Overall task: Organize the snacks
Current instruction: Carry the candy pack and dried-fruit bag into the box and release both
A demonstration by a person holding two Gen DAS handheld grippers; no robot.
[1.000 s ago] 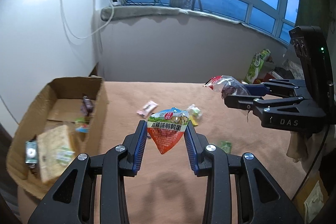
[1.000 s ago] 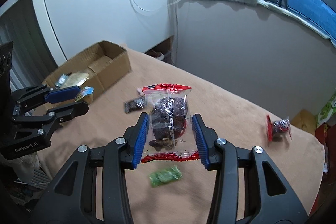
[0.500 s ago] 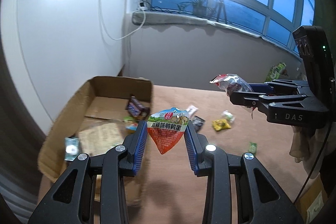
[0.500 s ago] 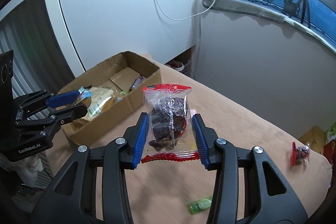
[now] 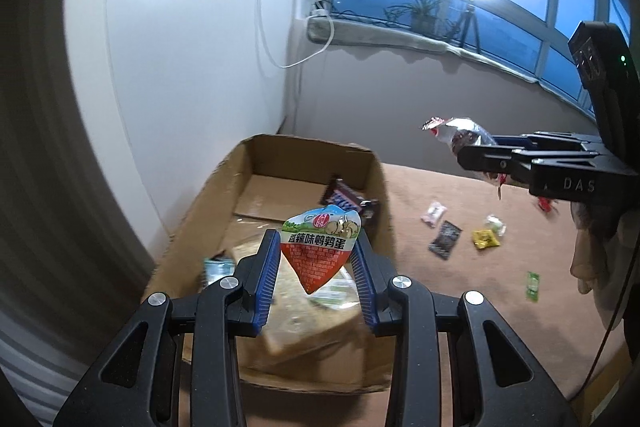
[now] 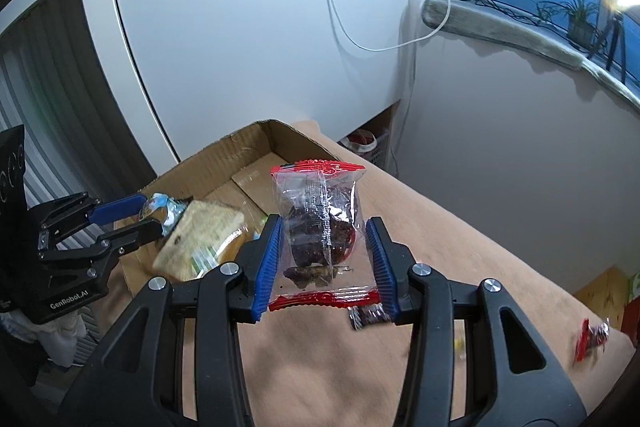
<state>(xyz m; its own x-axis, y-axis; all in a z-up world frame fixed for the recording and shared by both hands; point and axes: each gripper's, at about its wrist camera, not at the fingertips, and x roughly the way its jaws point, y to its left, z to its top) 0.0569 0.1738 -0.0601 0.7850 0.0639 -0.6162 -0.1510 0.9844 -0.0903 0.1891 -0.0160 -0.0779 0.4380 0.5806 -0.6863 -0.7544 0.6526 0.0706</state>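
Observation:
My left gripper [image 5: 316, 259] is shut on a red heart-shaped egg snack pouch [image 5: 320, 247] and holds it above the open cardboard box [image 5: 216, 195]. The box holds a bread packet [image 5: 316, 311], a dark chocolate bar [image 5: 346, 201] and a small teal packet [image 5: 216, 267]. My right gripper [image 6: 326, 251] is shut on a clear red-edged packet of dark dried fruit [image 6: 320, 223], held above the tan table just right of the box [image 6: 224, 155]. The right gripper also shows in the left wrist view [image 5: 480, 151], and the left gripper in the right wrist view [image 6: 152, 215].
Loose snacks lie on the tan tablecloth [image 5: 460, 307]: a pink packet [image 5: 433, 213], a black packet [image 5: 445, 239], a yellow packet [image 5: 486, 238], a green packet [image 5: 533, 286]. A red packet [image 6: 591, 339] lies near the table's right edge. A white wall stands behind the box.
Both grippers have moved left toward the cardboard box with their packets. The left gripper now hangs over the box; the right is close beside it.

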